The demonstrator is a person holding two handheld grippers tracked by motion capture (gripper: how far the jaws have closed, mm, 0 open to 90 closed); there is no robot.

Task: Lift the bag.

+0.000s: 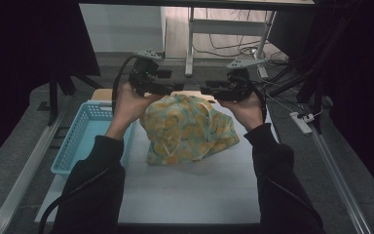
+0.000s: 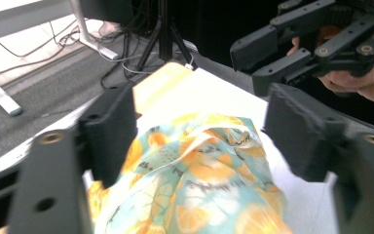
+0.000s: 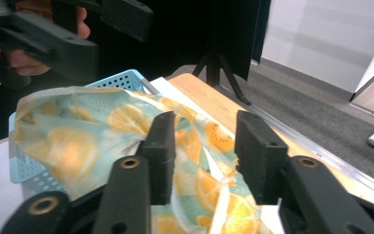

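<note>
Overhead, basket beside bag

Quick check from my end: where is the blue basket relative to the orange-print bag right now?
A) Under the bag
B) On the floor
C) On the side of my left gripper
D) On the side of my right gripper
C: in the high view the blue basket sits on the table's left side, next to the person's left forearm, with the orange-print bag to its right on the white surface.

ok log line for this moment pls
scene: orange-print bag on table, blue basket beside | left gripper: open above bag | right gripper: open above bag
</note>
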